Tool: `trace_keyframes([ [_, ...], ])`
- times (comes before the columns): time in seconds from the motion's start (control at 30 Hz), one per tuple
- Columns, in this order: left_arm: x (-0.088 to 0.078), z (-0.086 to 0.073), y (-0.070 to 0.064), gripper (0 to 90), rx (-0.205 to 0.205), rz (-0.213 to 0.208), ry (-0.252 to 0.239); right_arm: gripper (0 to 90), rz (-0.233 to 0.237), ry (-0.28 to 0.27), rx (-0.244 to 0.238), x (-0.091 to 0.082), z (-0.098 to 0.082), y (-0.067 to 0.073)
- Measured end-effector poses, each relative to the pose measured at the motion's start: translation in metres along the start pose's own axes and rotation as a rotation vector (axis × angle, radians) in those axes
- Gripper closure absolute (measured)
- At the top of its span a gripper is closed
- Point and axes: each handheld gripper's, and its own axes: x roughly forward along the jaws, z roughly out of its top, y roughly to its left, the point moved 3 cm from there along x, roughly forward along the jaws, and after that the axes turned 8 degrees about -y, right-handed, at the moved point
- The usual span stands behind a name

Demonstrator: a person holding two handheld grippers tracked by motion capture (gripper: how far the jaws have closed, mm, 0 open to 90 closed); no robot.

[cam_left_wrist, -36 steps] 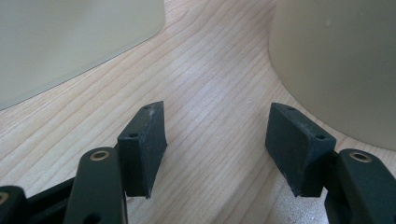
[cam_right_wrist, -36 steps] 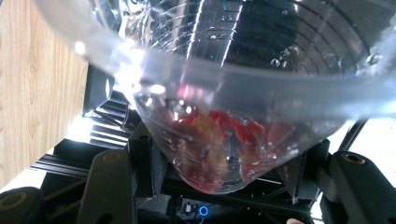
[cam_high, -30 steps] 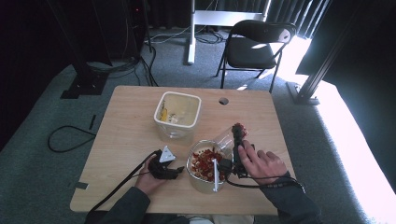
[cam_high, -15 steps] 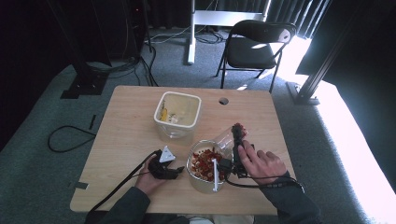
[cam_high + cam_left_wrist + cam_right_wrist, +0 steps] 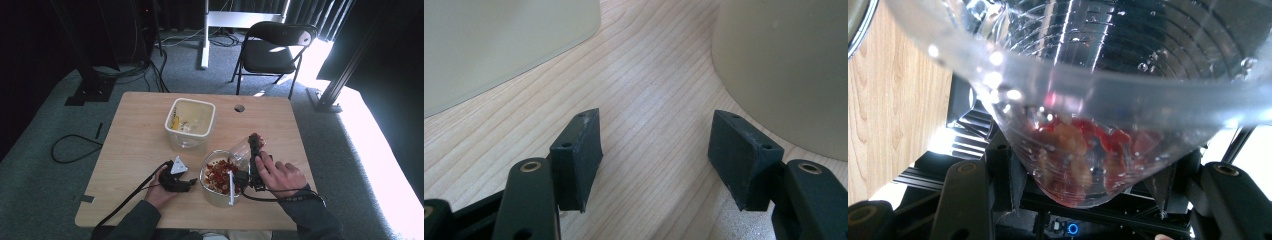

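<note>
Blk grippers w/ brass screws (cables trailing), dark grey sleeves (image 5: 310, 217).

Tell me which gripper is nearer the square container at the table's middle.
Left. The left gripper lies just below the square container; the right gripper, clamping a tilted clear cup, sits farther right.

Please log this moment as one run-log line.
right hand-held gripper: shut on tilted clear cup over round bowl | left hand-held gripper: open, empty, beside bowl

A wooden table (image 5: 130, 145) carries 2 containers: a square tub (image 5: 190, 123) and a round bowl (image 5: 218, 180).
</note>
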Motion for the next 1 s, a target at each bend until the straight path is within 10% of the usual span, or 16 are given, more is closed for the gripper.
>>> trace_keyframes([
  [0.57, 0.000, 0.000, 0.000, 38.8, -0.002, 0.001, -0.001, 41.7, 0.017, -0.025, 0.026, 0.001, 0.005, 0.003],
  [1.0, 0.000, 0.000, 0.000, 38.7, -0.002, 0.002, -0.001, 41.5, 0.211, -0.111, 0.522, 0.014, -0.010, 0.003],
])
